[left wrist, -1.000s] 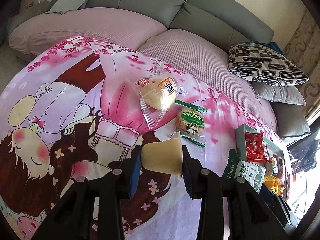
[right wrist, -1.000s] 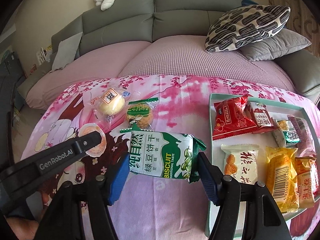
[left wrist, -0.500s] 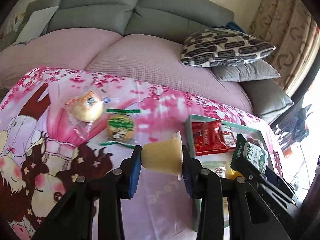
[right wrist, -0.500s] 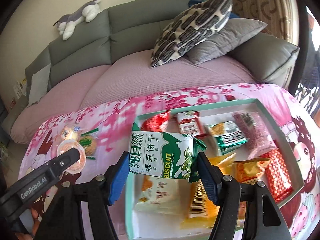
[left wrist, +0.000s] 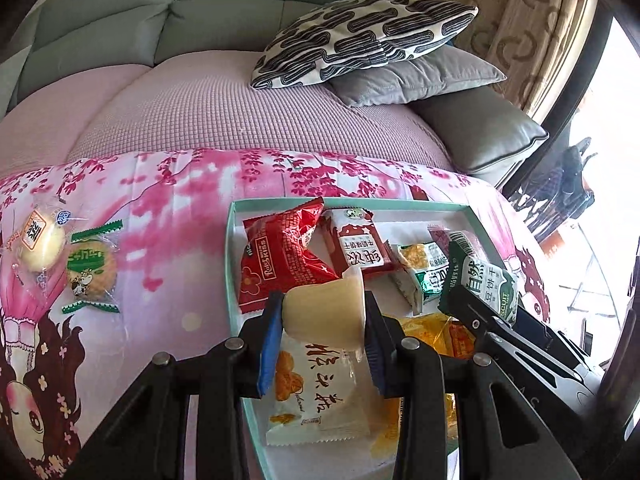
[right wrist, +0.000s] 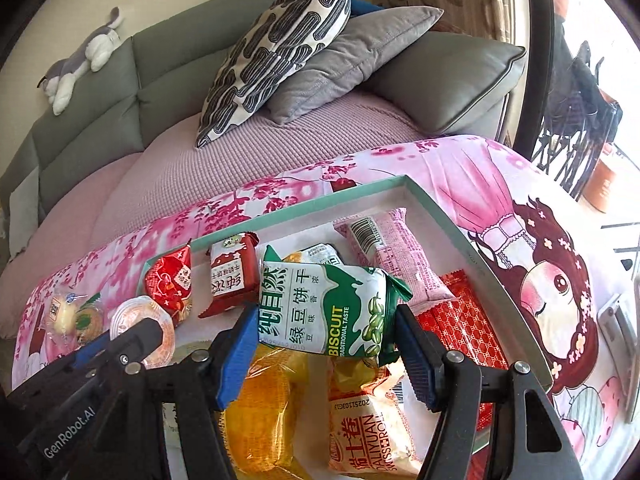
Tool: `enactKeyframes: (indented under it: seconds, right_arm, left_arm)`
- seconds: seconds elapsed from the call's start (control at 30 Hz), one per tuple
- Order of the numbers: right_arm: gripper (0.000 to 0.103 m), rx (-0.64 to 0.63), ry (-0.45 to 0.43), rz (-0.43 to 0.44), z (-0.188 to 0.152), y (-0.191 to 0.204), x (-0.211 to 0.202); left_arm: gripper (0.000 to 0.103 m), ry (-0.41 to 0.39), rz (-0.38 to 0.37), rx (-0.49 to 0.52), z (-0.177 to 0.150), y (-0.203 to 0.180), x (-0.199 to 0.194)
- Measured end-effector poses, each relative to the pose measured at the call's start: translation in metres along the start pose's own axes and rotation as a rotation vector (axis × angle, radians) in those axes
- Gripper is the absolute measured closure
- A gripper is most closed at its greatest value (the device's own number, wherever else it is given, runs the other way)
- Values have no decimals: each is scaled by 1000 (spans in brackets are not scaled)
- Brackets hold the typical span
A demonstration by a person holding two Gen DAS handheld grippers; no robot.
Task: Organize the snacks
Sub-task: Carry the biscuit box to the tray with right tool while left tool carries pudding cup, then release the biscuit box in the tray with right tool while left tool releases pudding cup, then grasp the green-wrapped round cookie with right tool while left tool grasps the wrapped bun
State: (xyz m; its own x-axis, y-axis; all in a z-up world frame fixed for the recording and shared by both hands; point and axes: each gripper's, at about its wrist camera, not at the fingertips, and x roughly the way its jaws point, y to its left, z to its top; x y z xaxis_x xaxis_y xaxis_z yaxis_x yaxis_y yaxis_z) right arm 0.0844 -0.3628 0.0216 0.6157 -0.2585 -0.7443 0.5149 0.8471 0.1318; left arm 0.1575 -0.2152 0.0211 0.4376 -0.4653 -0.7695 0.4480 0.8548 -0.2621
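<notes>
While both carried snacks are hanging over the mint-rimmed white tray [left wrist: 231, 264], left gripper [left wrist: 323, 312] jaws are clamping a pale yellow pudding cup [left wrist: 325, 311], right gripper [right wrist: 326, 322] jaws squeezing a green-white biscuit packet [right wrist: 324, 308]. Next: finding gaps among the packets, lowering, releasing.

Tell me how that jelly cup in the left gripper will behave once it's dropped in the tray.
The jelly cup lies sideways in the left gripper, so its round, tapered wall may roll. It looks light and would probably settle unevenly on the crinkly packets in the tray.

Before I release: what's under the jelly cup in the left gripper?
Under the jelly cup lies a white snack packet inside the tray; the tray floor beneath it is covered.
</notes>
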Motion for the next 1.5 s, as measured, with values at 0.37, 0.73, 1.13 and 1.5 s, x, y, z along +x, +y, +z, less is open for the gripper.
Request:
enactKeyframes:
  seconds: [0.37, 0.73, 1.13, 1.5]
  right_arm:
    - [20, -33, 3, -17, -1, 5, 2]
    - [0, -125, -63, -10, 0, 40, -11]
    - [0, -312, -61, 229, -9, 170, -11]
    - [0, -414, 79, 283, -38, 252, 46]
  left_arm:
    - [43, -21, 5, -37, 4, 19, -16]
    - [9, -106, 245, -216, 7, 123, -49]
    - [2, -159, 404, -341, 15, 228, -91]
    - [2, 8, 376, -156, 38, 237, -46]
